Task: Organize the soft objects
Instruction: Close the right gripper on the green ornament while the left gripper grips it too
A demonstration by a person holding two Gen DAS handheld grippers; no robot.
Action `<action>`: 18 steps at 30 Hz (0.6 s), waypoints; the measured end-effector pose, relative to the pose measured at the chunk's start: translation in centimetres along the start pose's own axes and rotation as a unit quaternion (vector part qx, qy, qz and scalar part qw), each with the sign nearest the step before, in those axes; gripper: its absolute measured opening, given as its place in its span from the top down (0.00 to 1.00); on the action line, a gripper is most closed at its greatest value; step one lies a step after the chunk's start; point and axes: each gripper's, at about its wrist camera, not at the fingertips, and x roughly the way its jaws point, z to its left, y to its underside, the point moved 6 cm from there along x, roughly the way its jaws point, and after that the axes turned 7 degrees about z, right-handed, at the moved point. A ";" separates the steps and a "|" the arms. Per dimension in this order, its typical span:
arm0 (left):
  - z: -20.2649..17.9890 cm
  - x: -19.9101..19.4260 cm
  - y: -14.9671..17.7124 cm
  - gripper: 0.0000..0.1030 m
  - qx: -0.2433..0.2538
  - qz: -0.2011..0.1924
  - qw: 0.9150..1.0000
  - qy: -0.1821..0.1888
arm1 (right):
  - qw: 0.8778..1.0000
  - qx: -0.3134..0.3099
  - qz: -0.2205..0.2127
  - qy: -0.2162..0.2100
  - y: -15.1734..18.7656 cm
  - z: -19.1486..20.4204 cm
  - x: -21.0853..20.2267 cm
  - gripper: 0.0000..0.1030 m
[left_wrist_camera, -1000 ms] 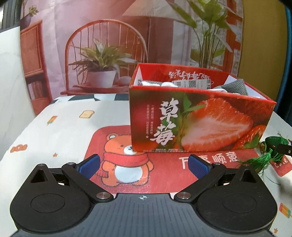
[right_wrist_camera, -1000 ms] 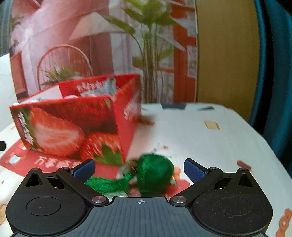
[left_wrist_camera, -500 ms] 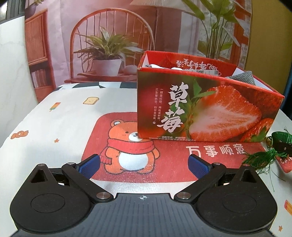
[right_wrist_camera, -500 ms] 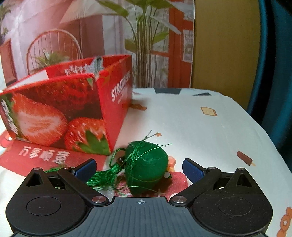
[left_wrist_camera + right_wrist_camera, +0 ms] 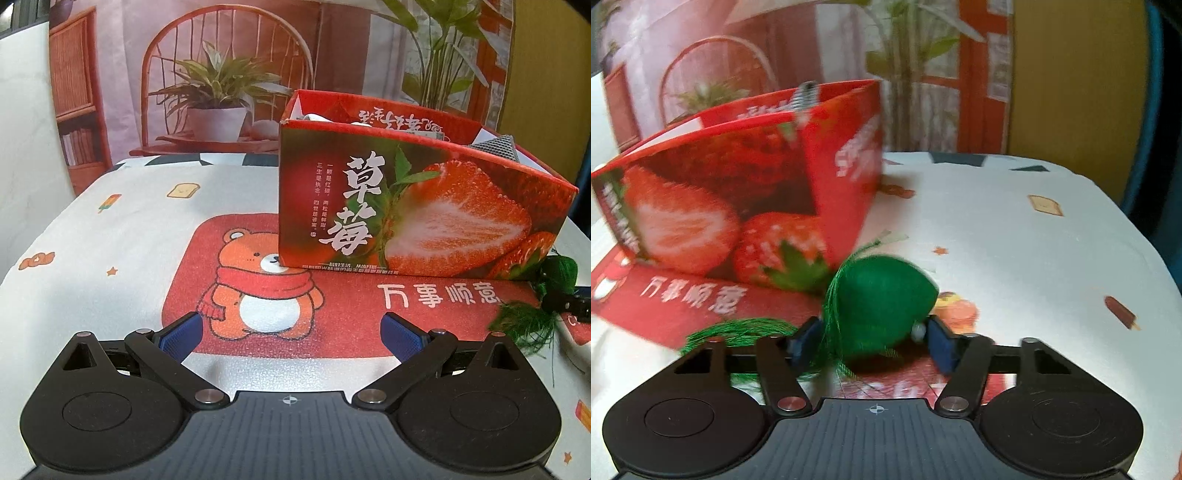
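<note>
Several soft things already sit in the box, so the sorting looks, by my reading, partly done; the green ball with its tassel is the piece in hand now and has yet to go in. It lies on the bench at lower centre of the right wrist view, just beside the box's corner. The right gripper has its fingers closing around the ball, pads at or very near its sides (blur hides whether they press yet). The left gripper at the bottom of its own view has its fingers spread wide, with nothing between them. Inside the box, a grey mesh item pokes above the rim at upper right, with white pieces beside it; the rest is hidden.
</note>
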 end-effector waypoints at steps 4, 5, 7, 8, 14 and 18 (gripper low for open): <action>0.0 0.1 0.0 0.00 -0.002 0.000 1.000 0.003 | 1.000 -0.021 0.011 0.005 0.1 1.9 -0.1 0.50; 0.0 0.1 0.0 0.00 -0.002 0.000 1.000 0.004 | 1.000 -0.023 0.012 0.008 0.2 2.2 -0.1 0.50; 0.0 0.1 0.0 0.00 -0.002 0.001 1.000 0.006 | 1.000 -0.020 0.012 0.005 0.3 2.5 -0.2 0.50; 0.0 0.1 0.0 0.00 -0.002 0.001 1.000 0.006 | 1.000 -0.018 0.013 0.002 0.4 2.5 -0.3 0.50; -0.1 0.2 0.2 0.00 -0.001 0.003 1.000 0.009 | 0.998 -0.038 0.024 -0.035 1.1 4.0 -1.0 0.54; -0.1 0.0 0.3 0.00 -0.001 0.001 1.000 0.012 | 0.995 -0.071 0.039 -0.051 1.5 5.3 -1.6 0.54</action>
